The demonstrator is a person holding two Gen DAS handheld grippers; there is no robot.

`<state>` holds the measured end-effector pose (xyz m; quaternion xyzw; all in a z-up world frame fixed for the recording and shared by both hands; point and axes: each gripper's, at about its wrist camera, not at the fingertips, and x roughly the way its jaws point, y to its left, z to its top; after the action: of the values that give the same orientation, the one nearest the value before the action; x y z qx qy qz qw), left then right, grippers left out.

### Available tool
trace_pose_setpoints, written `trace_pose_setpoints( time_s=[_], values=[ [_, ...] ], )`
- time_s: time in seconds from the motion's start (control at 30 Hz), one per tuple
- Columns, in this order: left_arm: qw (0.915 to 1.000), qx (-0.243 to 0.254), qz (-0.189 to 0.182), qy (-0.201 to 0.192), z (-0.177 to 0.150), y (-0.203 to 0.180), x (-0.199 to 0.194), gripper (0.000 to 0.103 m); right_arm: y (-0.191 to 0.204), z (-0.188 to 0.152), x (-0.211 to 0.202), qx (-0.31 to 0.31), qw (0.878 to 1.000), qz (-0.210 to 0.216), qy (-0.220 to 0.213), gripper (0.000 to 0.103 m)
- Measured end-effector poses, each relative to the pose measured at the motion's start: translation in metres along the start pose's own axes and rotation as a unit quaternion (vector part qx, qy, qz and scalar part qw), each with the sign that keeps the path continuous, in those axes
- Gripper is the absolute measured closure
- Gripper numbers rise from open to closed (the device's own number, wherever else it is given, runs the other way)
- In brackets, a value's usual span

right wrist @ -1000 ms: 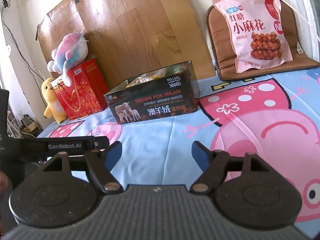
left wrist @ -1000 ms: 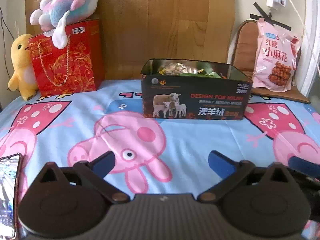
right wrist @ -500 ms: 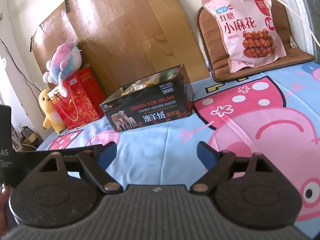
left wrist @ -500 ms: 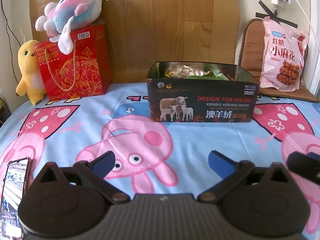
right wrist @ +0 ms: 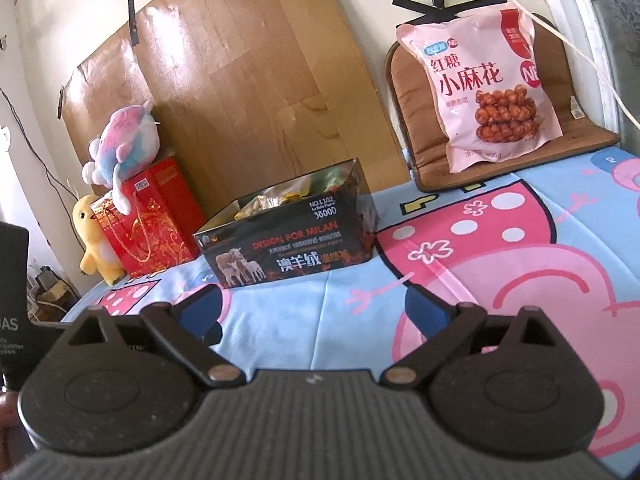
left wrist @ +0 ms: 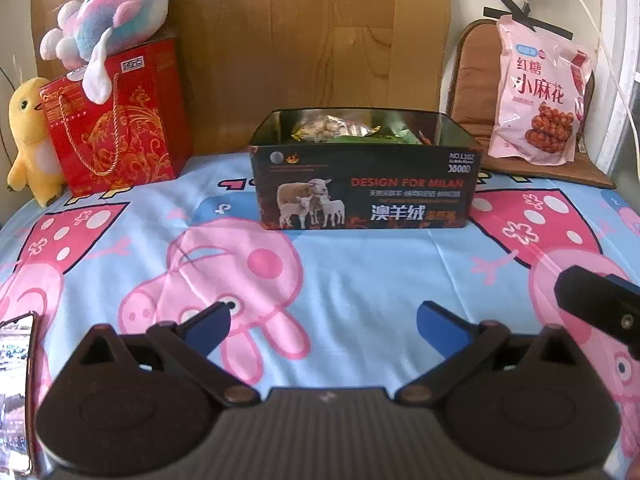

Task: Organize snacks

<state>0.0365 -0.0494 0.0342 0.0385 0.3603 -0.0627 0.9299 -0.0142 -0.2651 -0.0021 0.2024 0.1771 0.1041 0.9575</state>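
Note:
A black open-top box (left wrist: pixel 364 184) printed with sheep stands in the middle of the bed and holds several wrapped snacks (left wrist: pixel 332 130); it also shows in the right wrist view (right wrist: pixel 288 240). A large pink snack bag (left wrist: pixel 540 96) leans on a brown cushion at the back right, also in the right wrist view (right wrist: pixel 488 84). My left gripper (left wrist: pixel 322 322) is open and empty, low over the sheet in front of the box. My right gripper (right wrist: pixel 312 308) is open and empty, to the right of the left one; part of it shows in the left wrist view (left wrist: pixel 596 304).
A red gift bag (left wrist: pixel 116 120) with a pink-blue plush (left wrist: pixel 108 12) on top and a yellow plush (left wrist: pixel 28 136) stand at the back left. A phone (left wrist: pixel 16 392) lies at the near left. A wooden board (left wrist: pixel 304 32) backs the bed. A cable (right wrist: pixel 568 44) hangs at right.
Both grippers have pulled back and risen a little from the box, staying open. The right gripper has turned more toward the pink snack bag.

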Motion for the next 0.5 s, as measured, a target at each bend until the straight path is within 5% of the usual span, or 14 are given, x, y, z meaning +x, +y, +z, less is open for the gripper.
trace_pose_setpoints(
  time_s=[0.5],
  values=[
    [0.9999,0.015,-0.002,0.0,0.005,-0.014,-0.007,0.0,-0.007,0.003,-0.006,0.014,1.0,0.008,-0.012,0.003]
  ],
)
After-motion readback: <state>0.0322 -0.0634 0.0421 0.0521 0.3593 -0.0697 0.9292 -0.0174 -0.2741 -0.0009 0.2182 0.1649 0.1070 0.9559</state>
